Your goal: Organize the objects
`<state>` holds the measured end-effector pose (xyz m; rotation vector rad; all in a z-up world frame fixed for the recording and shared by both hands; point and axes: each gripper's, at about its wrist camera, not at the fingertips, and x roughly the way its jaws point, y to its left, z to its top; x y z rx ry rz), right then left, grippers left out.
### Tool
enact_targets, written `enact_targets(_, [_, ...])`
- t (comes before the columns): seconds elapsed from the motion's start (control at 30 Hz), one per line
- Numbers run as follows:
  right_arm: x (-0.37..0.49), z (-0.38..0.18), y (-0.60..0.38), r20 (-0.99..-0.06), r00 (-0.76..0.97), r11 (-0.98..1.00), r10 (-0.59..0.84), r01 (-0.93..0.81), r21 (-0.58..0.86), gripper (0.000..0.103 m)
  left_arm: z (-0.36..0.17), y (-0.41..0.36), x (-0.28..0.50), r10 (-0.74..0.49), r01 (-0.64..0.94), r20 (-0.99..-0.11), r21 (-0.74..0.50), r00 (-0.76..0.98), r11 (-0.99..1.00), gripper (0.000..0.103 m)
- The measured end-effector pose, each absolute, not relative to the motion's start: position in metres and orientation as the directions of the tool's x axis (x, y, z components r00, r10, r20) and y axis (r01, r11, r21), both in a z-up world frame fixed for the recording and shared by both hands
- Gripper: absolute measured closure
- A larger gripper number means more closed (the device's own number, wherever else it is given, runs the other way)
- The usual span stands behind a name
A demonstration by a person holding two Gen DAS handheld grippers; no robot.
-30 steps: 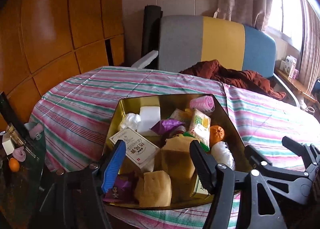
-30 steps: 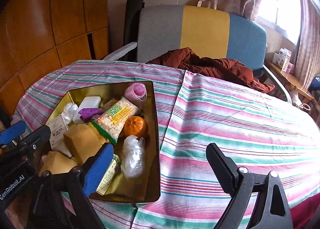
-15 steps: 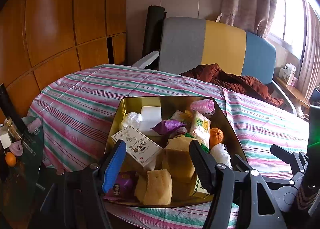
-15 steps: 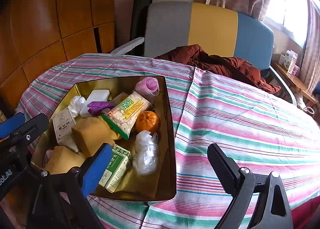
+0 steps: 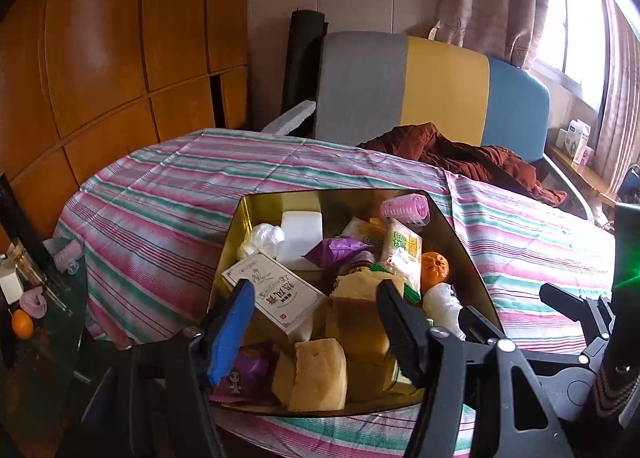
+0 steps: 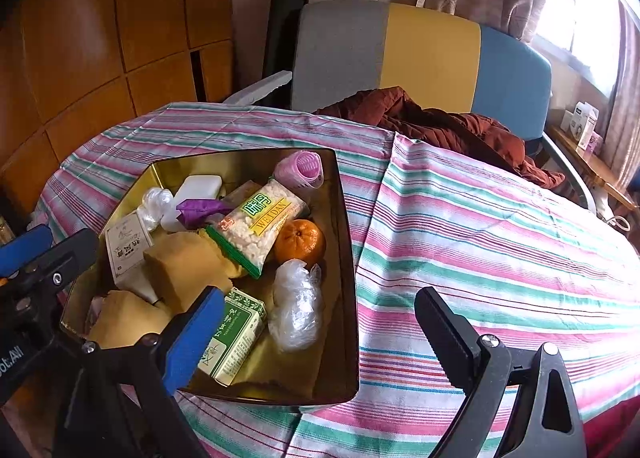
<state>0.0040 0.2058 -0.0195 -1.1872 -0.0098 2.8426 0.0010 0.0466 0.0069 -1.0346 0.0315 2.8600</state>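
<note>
Both views drew nearer gold tin (image 6: 344,242), crammed full; left tool (image 5: 316,330), right tool (image 6: 316,334) agape, empty.

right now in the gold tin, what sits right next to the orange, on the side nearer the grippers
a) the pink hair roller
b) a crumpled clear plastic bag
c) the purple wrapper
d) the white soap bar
b: in the right wrist view the crumpled clear plastic bag lies just in front of the orange inside the gold tin, nearer the camera.
</note>
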Motion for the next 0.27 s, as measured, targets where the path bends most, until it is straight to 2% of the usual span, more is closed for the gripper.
enact_targets(0.1, [0.0032,-0.0207,0.2055,-0.713,-0.699,-0.998,0.057,-0.051,-0.030,0.006,0.0070,0.0469,0.0012,0.082,-0.104,-0.633,-0.004,-0.769,-0.995,0.046])
enact_targets(0.27, [0.0036,-0.0198,0.2065,-0.707,-0.705,-0.998,0.058,-0.056,-0.026,0.006,0.0048,0.0478,-0.0016,0.092,-0.116,-0.653,-0.007,-0.752,-0.993,0.046])
